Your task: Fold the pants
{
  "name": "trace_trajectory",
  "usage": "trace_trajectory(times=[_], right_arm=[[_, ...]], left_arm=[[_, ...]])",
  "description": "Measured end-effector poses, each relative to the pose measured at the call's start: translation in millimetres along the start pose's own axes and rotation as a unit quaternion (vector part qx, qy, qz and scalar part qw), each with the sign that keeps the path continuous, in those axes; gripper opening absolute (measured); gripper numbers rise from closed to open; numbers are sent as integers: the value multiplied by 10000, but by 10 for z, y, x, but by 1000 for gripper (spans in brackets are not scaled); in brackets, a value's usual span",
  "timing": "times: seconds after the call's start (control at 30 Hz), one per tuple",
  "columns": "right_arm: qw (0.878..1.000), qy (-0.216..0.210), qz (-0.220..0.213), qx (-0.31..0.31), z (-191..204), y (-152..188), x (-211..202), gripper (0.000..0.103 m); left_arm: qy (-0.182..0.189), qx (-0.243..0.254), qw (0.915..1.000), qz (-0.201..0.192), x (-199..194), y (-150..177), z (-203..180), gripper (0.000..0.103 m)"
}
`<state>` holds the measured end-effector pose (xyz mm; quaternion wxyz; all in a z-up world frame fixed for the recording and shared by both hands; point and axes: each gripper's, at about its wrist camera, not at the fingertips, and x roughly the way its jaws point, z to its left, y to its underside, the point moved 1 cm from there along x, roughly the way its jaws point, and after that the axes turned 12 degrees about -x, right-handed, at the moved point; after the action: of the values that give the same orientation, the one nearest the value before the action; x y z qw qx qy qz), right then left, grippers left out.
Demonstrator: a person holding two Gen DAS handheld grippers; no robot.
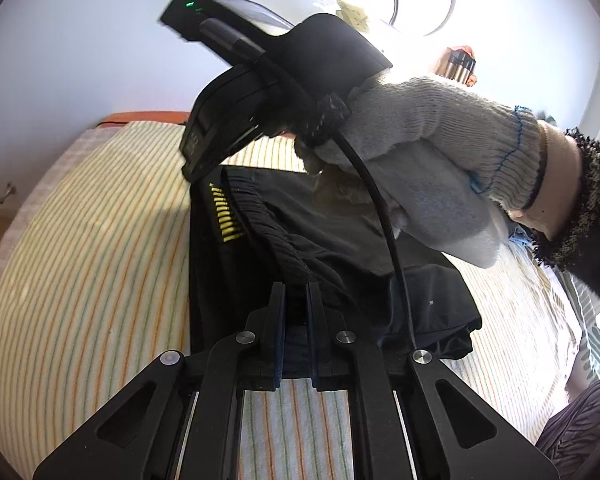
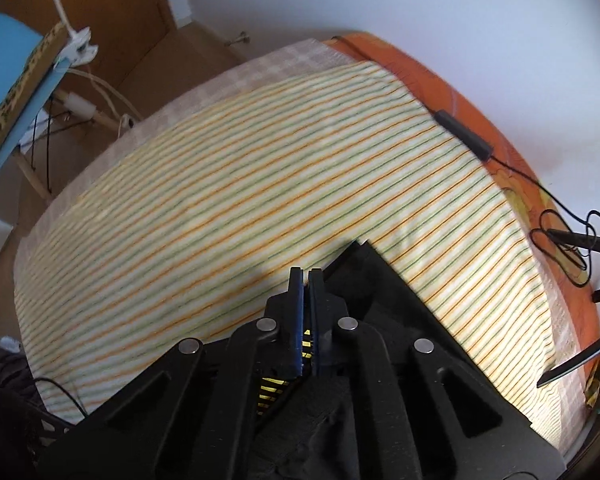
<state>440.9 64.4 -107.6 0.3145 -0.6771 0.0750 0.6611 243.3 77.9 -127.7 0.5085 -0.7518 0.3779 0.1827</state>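
Both the left gripper [image 1: 296, 286] and right gripper [image 2: 305, 272] pinch the black pants [image 1: 332, 240] over the striped sheet [image 2: 220, 184] (waistband bunched), so uneven pulling risks a crooked fold.

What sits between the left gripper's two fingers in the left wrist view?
The ribbed waistband of the black pants runs into the left gripper, pinched between its fingers; nothing else fills that gap.

Both wrist views closely overlook striped bedsheet [image 2: 240, 152].
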Motion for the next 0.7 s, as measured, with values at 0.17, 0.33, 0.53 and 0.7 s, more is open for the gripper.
trace_trajectory(times=[0.17,0.33,0.53,0.7], right_arm=[[9988,-165,-255,378,-217,-93,-81,0],[9970,-404,-294,589,-292,-60,-103,1],[9902,-423,-683,1145,-437,426,-501,7],[9829,-94,-1018,1533,-402,1217,-1031,46]], left_arm=[[-85,4,9999,103,22,3,19,7],[-75,-111,9998,163,30,19,74,7],[-233,-264,9993,146,-4,-23,173,4],[-255,-716,9970,142,-58,-56,378,4]])
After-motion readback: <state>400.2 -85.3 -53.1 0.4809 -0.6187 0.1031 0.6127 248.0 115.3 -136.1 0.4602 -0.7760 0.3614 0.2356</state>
